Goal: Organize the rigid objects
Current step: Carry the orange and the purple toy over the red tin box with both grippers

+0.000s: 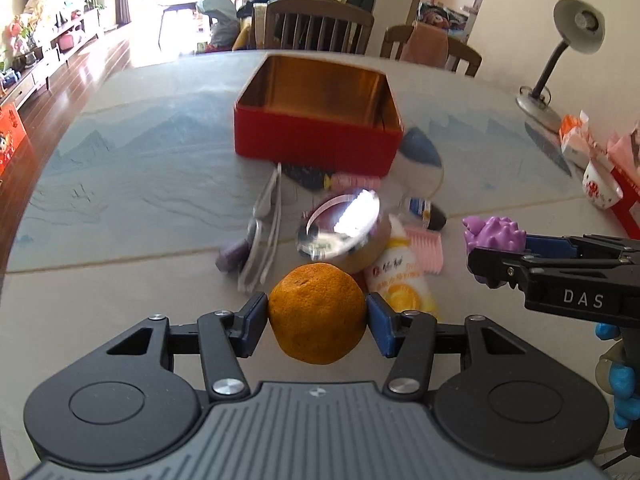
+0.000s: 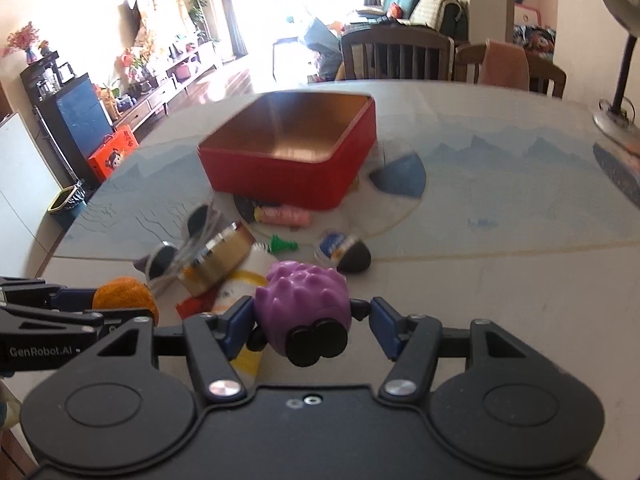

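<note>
Orange [image 1: 318, 314] fills left jaws — purple toy [image 2: 306, 306], right.

Before you, a pitted, matt orange tangerine [image 1: 318, 314] and a smooth, glossy purple spiked plastic toy [image 2: 306, 304]; beyond, a red square metal tin [image 1: 320, 114] with a brushed golden interior and a mirror-bright round silver metal lid [image 1: 340, 222].

Counter [image 1: 120, 168]: pale surface with a blue mountain print, filling mid-frame. Upper centre: open red tin [image 1: 316, 136]. Below it, a cluster: pink thread spool [image 1: 356, 181], glasses [image 1: 260, 232], round metal tin [image 1: 344, 236] tilted, pink comb [image 1: 426, 250], yellow-labelled bottle [image 1: 400, 280], small dark-capped bottle [image 1: 426, 212]. Upper right: desk lamp base [image 1: 538, 108]. Right edge: patterned cup [image 1: 600, 188].
</note>
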Action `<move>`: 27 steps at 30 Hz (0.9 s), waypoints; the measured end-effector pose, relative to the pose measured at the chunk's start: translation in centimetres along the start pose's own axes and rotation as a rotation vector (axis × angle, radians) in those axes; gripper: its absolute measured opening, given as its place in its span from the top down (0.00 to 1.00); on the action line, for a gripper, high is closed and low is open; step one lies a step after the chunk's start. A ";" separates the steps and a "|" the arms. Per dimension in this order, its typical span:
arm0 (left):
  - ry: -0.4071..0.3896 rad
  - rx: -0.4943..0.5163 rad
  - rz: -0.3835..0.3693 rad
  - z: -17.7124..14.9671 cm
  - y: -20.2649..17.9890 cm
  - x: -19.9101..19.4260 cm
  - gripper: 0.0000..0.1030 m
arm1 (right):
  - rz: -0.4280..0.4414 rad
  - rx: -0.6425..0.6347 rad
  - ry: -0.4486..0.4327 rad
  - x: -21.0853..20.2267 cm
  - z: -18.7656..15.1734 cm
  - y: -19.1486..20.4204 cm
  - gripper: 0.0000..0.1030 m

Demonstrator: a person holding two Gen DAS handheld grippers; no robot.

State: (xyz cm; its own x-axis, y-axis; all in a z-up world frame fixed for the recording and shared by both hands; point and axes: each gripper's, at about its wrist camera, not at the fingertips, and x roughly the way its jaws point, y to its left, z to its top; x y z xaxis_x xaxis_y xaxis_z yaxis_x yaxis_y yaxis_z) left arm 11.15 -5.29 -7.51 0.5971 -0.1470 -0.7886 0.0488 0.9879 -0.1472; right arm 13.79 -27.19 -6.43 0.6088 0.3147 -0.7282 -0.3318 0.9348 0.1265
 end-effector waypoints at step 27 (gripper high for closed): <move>-0.150 0.014 0.073 16.5 -0.1 1.2 0.48 | 0.021 -0.153 -0.133 2.4 13.8 -0.5 0.40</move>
State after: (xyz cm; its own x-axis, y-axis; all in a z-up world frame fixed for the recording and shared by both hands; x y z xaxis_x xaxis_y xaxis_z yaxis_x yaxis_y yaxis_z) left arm 25.14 -4.78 1.41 0.7125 -0.0666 -0.6985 0.0112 0.9964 -0.0836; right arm 25.38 -24.59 1.05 0.6875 0.3619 -0.6296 -0.4443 0.8954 0.0295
